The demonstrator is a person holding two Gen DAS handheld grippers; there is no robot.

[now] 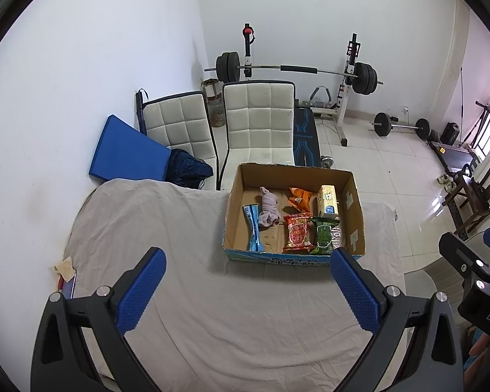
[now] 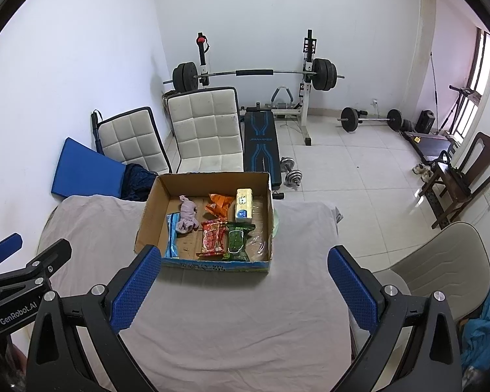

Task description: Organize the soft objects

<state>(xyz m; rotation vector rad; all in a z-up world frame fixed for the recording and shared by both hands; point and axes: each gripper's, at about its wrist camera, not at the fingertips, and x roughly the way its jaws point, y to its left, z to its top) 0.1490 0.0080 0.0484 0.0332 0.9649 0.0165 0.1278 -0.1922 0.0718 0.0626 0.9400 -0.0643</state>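
Note:
An open cardboard box (image 1: pixel 354 209) (image 2: pixel 153 202) stands at the far side of a table covered with a grey cloth (image 1: pixel 186 228) (image 2: pixel 245 310). Inside lie a blue pouch (image 1: pixel 253 228) (image 2: pixel 172 235), a pinkish cloth bundle (image 1: pixel 268 209) (image 2: pixel 187 214), an orange packet (image 1: pixel 299 197) (image 2: pixel 219 204), a red packet (image 1: pixel 298 232) (image 2: pixel 212 238), a green packet (image 1: pixel 323 235) (image 2: pixel 236 240), a yellow tissue pack (image 1: pixel 326 201) (image 2: pixel 244 204) and a clear bag (image 2: pixel 258 245). My left gripper (image 1: pixel 248 261) and right gripper (image 2: pixel 245 259) are both open and empty, held above the cloth short of the box.
Two white padded chairs (image 1: pixel 258 121) (image 2: pixel 207 130) and a blue mat (image 1: pixel 127 153) stand behind the table. A weight bench with barbell (image 1: pixel 297 70) (image 2: pixel 254 73) is at the back wall. A beige chair (image 2: pixel 447 254) is at the table's right. The right gripper's body shows in the left wrist view (image 1: pixel 473 268).

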